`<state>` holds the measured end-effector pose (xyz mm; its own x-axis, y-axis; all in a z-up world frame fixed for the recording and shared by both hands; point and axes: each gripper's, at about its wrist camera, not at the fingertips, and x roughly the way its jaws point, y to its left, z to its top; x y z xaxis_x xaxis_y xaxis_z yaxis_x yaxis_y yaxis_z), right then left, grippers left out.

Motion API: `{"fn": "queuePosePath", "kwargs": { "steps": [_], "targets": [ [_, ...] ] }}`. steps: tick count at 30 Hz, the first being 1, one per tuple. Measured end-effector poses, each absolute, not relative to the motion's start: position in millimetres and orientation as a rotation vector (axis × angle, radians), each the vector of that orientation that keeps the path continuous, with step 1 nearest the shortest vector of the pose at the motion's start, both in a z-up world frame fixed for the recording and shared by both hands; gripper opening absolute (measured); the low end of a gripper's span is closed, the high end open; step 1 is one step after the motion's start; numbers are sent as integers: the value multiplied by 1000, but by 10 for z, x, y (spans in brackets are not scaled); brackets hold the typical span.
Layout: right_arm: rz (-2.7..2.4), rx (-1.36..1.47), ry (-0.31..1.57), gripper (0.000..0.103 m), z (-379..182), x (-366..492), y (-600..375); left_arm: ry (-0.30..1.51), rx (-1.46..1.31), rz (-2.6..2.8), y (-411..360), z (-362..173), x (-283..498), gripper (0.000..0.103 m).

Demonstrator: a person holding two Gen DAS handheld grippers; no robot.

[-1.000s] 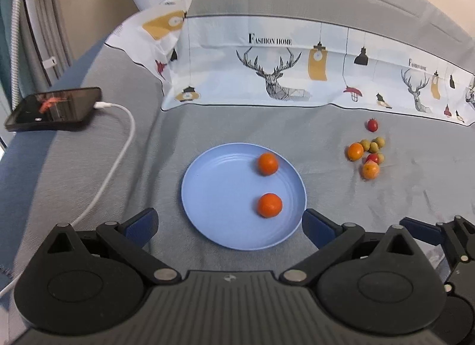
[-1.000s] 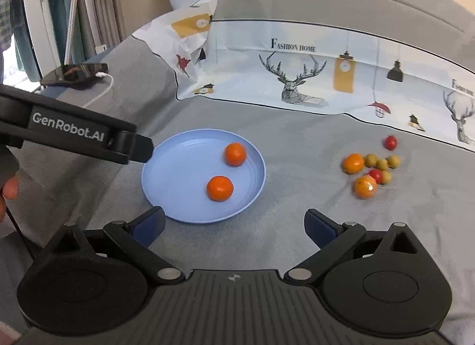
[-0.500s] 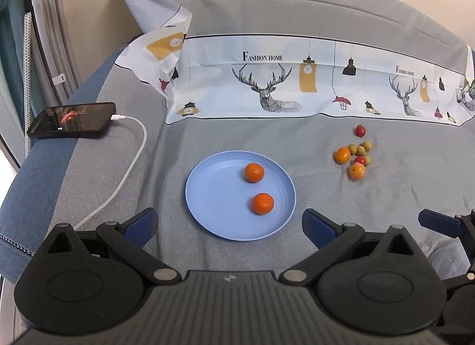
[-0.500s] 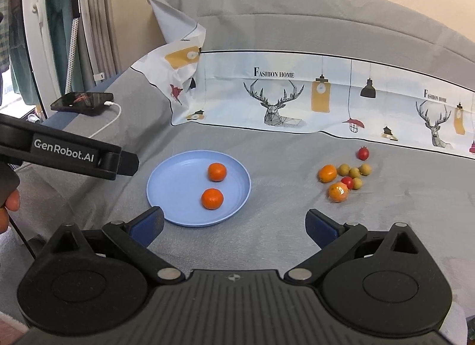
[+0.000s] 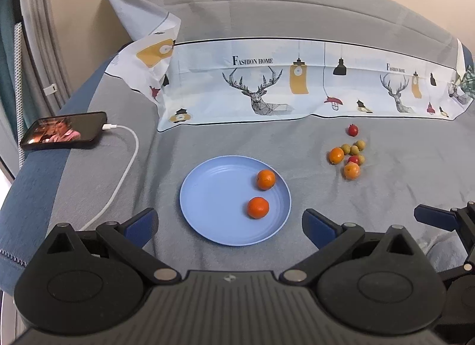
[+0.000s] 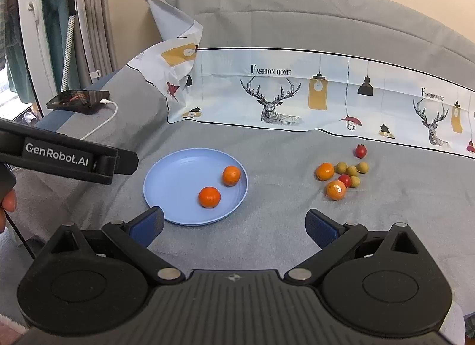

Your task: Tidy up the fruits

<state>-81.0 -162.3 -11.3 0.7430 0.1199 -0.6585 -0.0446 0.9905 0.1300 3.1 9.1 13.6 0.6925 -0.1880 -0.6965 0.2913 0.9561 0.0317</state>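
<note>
Left wrist view: I read the left gripper (image 5: 228,221) spread wide, nothing held, hovering w/ the smooth round blue plate (image 5: 207,196) ahead. Two glossy oranges (image 5: 258,207) sit on its right half. Right gripper (image 6: 234,221) likewise released. Loose fruit cluster (image 6: 341,177) lies apart on wrinkled grey cloth (image 6: 267,226), w/ bare cloth between.

Black ribbed tongs (image 6: 234,223) with blue pads (image 6: 147,224) and silver screws (side lettering reads "GenRobot.AI").
</note>
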Motion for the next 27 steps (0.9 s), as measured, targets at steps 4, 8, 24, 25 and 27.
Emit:
{"fn": "queuePosePath", "kwargs": {
  "steps": [4,8,24,25,27],
  "targets": [
    [80,107,735,101,-117,-777,-1622,759,154,-296,63,135,94,103],
    [69,105,747,101,-132,-731,-1613,751,180,-330,16,129,160,103],
    [17,61,823,101,-273,-481,-1545,443,363,-414,-160,419,658,103],
    [18,54,827,101,-277,-470,-1528,429,377,-404,-166,432,722,103],
    [21,38,837,101,-285,-440,-1491,401,400,-389,-165,443,843,103]
  ]
}}
